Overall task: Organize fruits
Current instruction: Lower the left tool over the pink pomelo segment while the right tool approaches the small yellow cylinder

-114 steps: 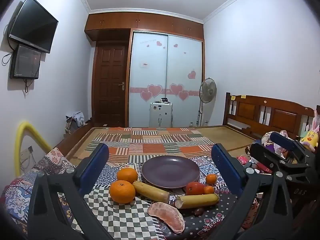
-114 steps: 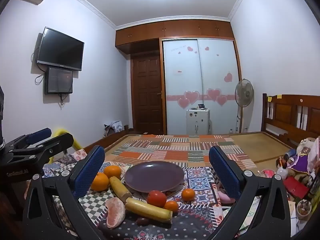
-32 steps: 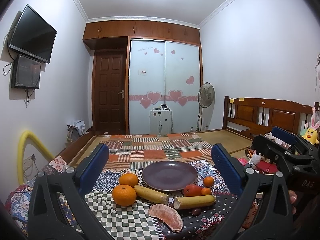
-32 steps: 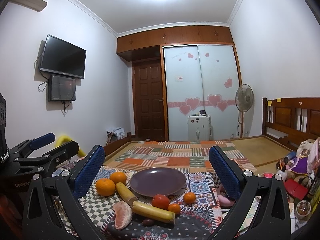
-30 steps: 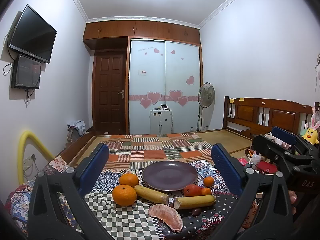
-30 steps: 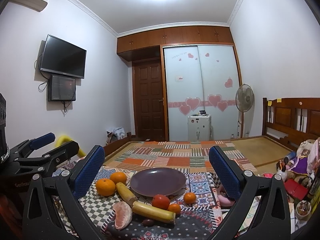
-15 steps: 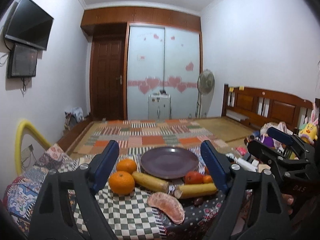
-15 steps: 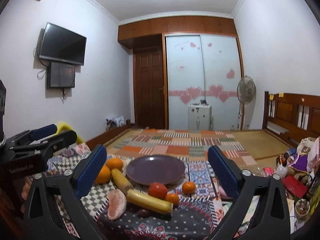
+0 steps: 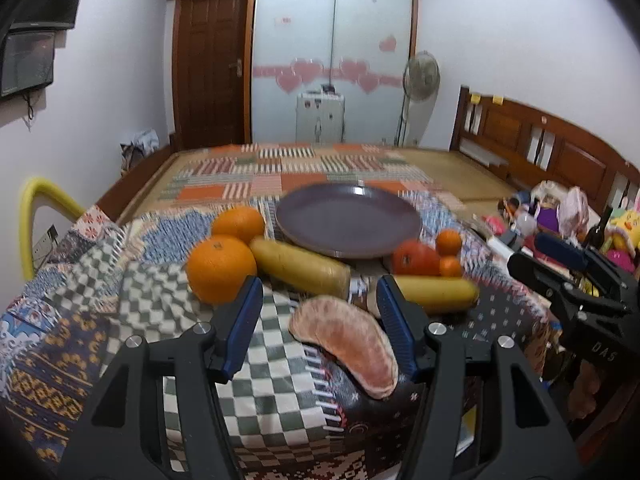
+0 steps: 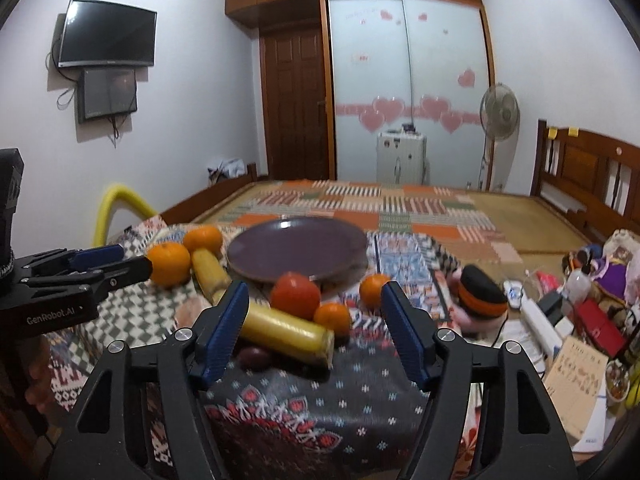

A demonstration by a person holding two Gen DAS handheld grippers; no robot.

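A purple plate [image 9: 348, 220] sits on the patchwork cloth. In front of it lie two oranges [image 9: 221, 268], two yellow banana pieces [image 9: 300, 266], a red tomato [image 9: 414, 258], two small oranges [image 9: 449, 242] and a peeled pomelo segment [image 9: 348, 344]. My left gripper [image 9: 318, 312] hovers tilted down over the pomelo segment. Its jaws are closing, and the pads stand clear of the segment. My right gripper [image 10: 314, 320] hangs over the near banana piece [image 10: 286, 334] and the tomato [image 10: 295, 295]. Its jaws are closing too, and they press on nothing. A dark purple fruit [image 10: 254, 358] lies beside that banana.
A black and orange plush toy [image 10: 480, 292] lies right of the fruit. Boxes, bottles and toys [image 10: 592, 312] crowd the right side. A yellow tube [image 9: 30, 216] arches at the left. Behind the plate stretches a bed [image 10: 380, 204] with a striped quilt.
Both grippers have sunk and tipped downward toward the fruit. Both pairs of jaws have narrowed from wide open to about half.
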